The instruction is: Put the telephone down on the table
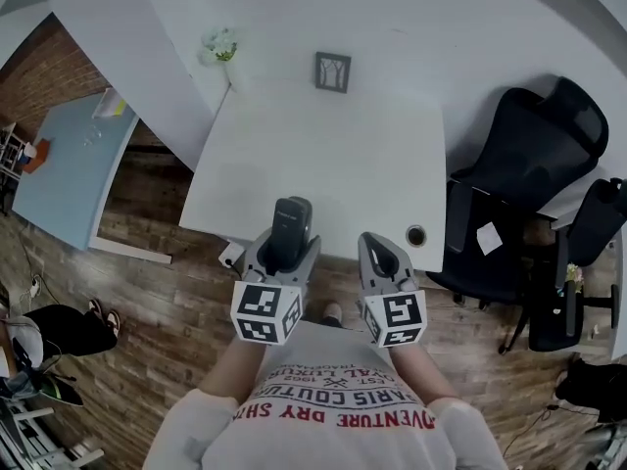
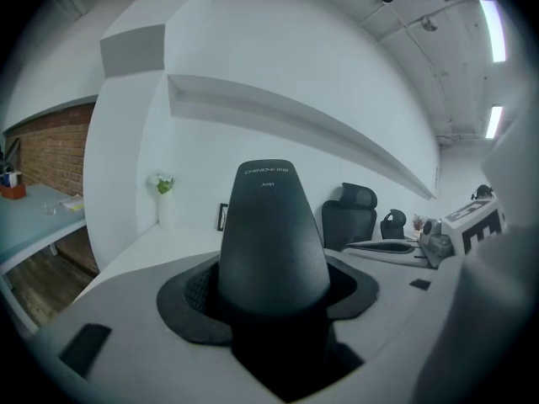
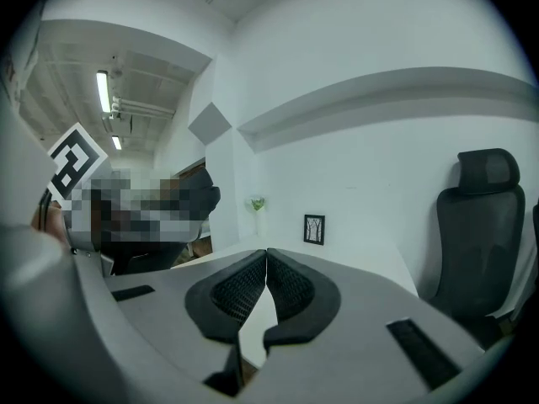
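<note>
The table (image 1: 323, 164) was white and rectangular, set against a white wall. At its far edge stood a vase (image 1: 220, 47) with a small plant and a picture frame (image 1: 332, 71). A round cable hole (image 1: 416, 234) sat near the front right corner. The floor (image 1: 157, 292) was wood plank. Two black office chairs (image 1: 529, 164) stood to the right of the table, and a pale blue table (image 1: 69, 164) stood to the left, beside a brick wall (image 1: 39, 76).

The telephone (image 1: 291, 218), a dark handset, was not on the table. It was carried in the left gripper (image 1: 284, 253) at the table's near edge. Its long axis ran along the jaws and pointed away from the person, toward the far wall. The rounded end projected past the jaw tips.

The left gripper's jaws stood wide apart, one pad against each side of the handset, and clamped it. The right gripper (image 3: 266, 263) was held beside the left, apart from it. Its jaws were pressed together at the tips, with nothing between them.
</note>
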A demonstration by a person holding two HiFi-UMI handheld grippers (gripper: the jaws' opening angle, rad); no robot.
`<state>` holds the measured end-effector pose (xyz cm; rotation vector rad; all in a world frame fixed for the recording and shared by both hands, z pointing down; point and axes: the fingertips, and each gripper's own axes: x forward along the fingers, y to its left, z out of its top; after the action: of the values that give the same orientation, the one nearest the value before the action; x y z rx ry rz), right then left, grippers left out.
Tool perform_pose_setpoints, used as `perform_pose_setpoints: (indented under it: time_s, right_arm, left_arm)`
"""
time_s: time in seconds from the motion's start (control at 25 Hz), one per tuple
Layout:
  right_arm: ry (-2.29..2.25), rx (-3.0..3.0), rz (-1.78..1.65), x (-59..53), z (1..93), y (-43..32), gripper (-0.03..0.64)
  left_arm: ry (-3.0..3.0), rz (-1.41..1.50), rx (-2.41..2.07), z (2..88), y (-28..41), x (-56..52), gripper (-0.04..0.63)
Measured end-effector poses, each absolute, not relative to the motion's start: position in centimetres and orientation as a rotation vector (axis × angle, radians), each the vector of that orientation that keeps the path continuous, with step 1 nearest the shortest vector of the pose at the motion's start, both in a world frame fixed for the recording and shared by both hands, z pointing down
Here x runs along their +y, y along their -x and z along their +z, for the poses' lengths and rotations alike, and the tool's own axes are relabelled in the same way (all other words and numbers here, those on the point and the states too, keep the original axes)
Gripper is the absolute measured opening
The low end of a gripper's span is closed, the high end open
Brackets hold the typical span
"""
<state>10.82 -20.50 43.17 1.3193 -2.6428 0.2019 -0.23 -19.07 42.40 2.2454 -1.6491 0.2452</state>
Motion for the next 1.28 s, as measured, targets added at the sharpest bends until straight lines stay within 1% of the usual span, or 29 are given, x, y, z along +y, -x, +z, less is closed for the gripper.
perform_pose_setpoints:
  time_s: [0.48, 0.8, 1.0, 1.28]
  right_arm:
    - [-1.345, -2.587, 0.255, -29.1, 44.5, -8.8, 0.025]
    - [-1.386, -2.519, 0.301, -35.3, 45.6, -6.0, 0.025]
    - [-1.397, -2.469, 0.338, -38.3, 47.3, -5.0, 0.025]
    - [-1.379, -2.384, 0.424, -41.1, 51.9, -4.6, 0.025]
  left_arm:
    - [-2.239, 0.251, -1.602, 43.7, 2.5, -28.5, 0.285]
    - [-2.237, 0.291, -1.539, 45.3, 5.4, -34.9, 0.285]
    - [-2.193, 0.345, -1.513, 47.8, 7.1, -37.9, 0.285]
    - [-2.102, 0.432, -1.436, 54.3, 7.3, -40.4, 0.285]
